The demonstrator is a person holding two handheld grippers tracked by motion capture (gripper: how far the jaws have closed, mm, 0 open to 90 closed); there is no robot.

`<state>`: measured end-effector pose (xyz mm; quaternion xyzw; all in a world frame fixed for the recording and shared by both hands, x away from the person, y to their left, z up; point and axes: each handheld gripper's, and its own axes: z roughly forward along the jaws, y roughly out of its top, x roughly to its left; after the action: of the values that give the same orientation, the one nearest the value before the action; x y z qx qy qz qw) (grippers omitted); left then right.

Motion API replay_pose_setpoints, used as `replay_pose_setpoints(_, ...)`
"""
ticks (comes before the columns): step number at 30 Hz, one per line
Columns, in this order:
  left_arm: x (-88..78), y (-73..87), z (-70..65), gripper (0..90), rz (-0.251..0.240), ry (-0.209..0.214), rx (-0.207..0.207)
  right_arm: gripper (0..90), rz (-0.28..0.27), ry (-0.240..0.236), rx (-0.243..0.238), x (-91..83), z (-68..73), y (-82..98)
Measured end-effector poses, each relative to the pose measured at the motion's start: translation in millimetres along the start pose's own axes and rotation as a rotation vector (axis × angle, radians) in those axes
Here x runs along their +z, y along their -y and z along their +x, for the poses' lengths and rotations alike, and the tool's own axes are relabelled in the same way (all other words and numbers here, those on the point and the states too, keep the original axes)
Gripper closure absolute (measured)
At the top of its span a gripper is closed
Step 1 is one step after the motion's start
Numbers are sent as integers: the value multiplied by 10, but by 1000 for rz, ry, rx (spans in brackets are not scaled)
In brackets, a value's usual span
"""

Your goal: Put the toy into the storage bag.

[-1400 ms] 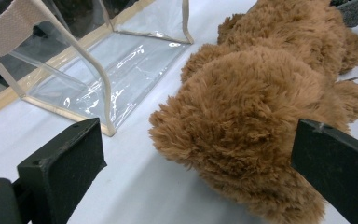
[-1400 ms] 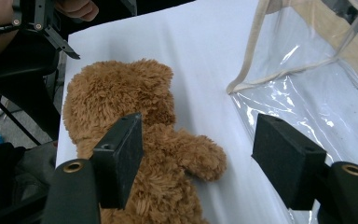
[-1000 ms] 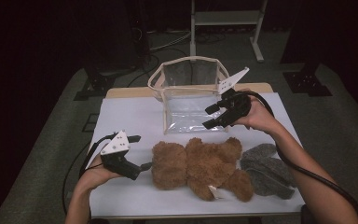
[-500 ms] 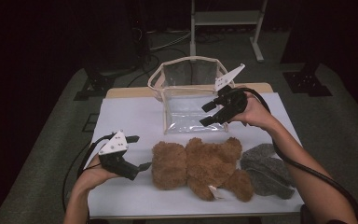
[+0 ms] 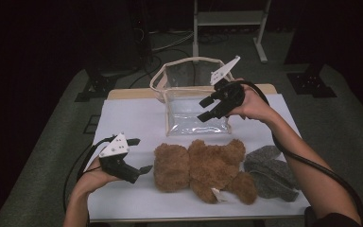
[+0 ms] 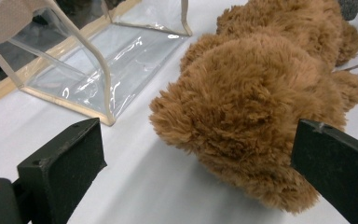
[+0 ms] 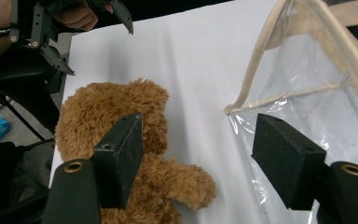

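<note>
A brown teddy bear lies on the white table cover near the front edge. Behind it stands a clear plastic bag with beige trim, its top gaping. My left gripper rests open just left of the bear's head. In the left gripper view the bear's head sits just ahead of the gripper, whose jaws stand wide apart. My right gripper hovers open over the bag's front right part. In the right gripper view that gripper is spread, with the bear below left and the bag at right.
A grey felt piece lies right of the bear near the table's front right corner. A wooden table edge shows behind the cover. A metal stand and dark floor lie beyond. The other hand's gripper shows at the right gripper view's top left.
The right gripper has drifted left and a little upward over the bag's front, jaws still spread. The left gripper, bear and bag have stayed put.
</note>
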<state>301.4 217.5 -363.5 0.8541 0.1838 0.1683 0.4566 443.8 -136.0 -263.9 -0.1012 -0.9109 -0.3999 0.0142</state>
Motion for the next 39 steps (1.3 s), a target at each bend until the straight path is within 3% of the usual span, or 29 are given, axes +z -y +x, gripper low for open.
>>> replay_pose_setpoints(10, 18, 27, 12, 20, 10, 2, -8, 333, 34, 12, -28, -15, -76, -199)
replay_pose_setpoints(19, 2, 45, 30, 20, 8, 0, -13, 333, 60, 34, -29, -26, -233, -314)
replay_pose_setpoints(30, -19, 65, 34, 20, 3, 2, -19, 338, 51, 51, -5, -14, -482, -393)
replay_pose_setpoints(39, -28, 78, 35, 20, -2, 2, -23, 361, 55, 59, 41, 109, -735, -349)
